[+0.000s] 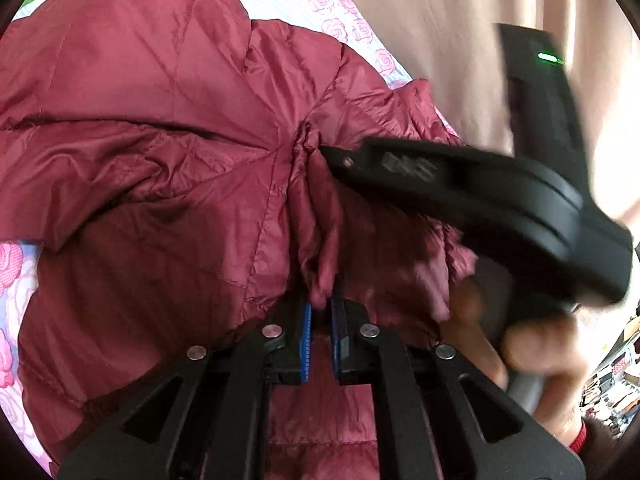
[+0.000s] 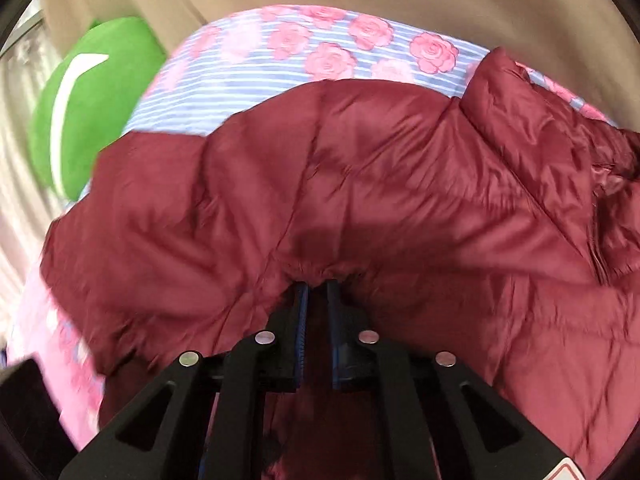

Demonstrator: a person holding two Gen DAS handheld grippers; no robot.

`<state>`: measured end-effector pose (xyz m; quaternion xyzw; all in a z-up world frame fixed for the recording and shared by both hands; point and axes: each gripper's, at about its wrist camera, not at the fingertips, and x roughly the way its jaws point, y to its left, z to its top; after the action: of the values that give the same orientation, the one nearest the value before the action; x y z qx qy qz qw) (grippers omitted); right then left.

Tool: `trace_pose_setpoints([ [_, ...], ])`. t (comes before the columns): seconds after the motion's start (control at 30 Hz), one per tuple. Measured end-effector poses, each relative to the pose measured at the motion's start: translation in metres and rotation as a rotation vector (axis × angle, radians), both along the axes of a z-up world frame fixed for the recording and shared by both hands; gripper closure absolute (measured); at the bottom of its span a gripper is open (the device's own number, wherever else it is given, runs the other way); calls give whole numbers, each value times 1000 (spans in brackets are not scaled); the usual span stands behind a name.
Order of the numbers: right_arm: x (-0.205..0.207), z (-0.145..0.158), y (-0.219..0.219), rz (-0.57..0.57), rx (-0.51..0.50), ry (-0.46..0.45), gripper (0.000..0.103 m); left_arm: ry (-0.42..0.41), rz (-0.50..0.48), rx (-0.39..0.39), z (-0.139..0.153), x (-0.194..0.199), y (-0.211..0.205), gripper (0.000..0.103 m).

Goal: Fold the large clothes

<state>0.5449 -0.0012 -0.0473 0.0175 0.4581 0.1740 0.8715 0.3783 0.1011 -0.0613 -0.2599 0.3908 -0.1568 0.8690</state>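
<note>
One garment: a maroon quilted puffer jacket, lying crumpled on a bed sheet striped blue and white with pink roses.

Hidden or unclear: the jacket's lower part runs under both gripper frames and out of each view; which end is collar and which is hem cannot be told. In the right wrist view the jacket is smeared by motion blur, and its right-hand portion is bunched into a puffed fold. Stitch lines in the left wrist view converge on a gathered pinch of cloth near the middle.

Lie and axis: in the right wrist view the long axis runs roughly left to right across the bed, with the sheet showing beyond its far edge. A green cushion sits at the far left corner, beside the sheet; beige wall or drape behind.

Left hand-held gripper: jaws nearly together, blue pads clamped on a narrow ridge of jacket fabric.

Right hand-held gripper: jaws nearly together on a puckered edge of the jacket. Seen from the left wrist view, the same gripper comes in blurred from the right, tip buried in the gathered cloth, with a hand on its grip.
</note>
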Motion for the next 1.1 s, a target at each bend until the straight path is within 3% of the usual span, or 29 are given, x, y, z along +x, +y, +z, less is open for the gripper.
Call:
trace_pose_setpoints([
  [0.13,1,7,-15,-51,104,17,98,2,-2,-14,-1,2,0,96],
  [0.27,-43,34,-63,-52,166,-58,93,2,-5,-22,-2,2,2,96],
  [0.37,-82,35,-127,-125,137,-89,93,5,-7,-29,-4,5,2,96],
  [0.53,-151,5,-264,-368,-27,-88,98,4,-7,-30,-5,6,3,96],
  [0.63,-180,-5,-326,-493,-2,-51,101,3,-9,-42,-4,4,5,95],
  [0.67,-190,-6,-340,-522,9,-39,100,7,-17,-50,-4,3,8,95],
  [0.73,-206,-3,-346,-578,-37,-42,88,27,-23,-39,-1,-2,16,93],
  [0.87,-254,13,-333,-550,-31,-89,82,-6,74,-35,27,-32,80,77],
  [0.93,-273,15,-324,-519,2,-98,74,-29,173,-16,41,-46,124,49],
  [1.1,-320,13,-269,-423,57,-118,64,14,528,13,48,-73,279,39],
])
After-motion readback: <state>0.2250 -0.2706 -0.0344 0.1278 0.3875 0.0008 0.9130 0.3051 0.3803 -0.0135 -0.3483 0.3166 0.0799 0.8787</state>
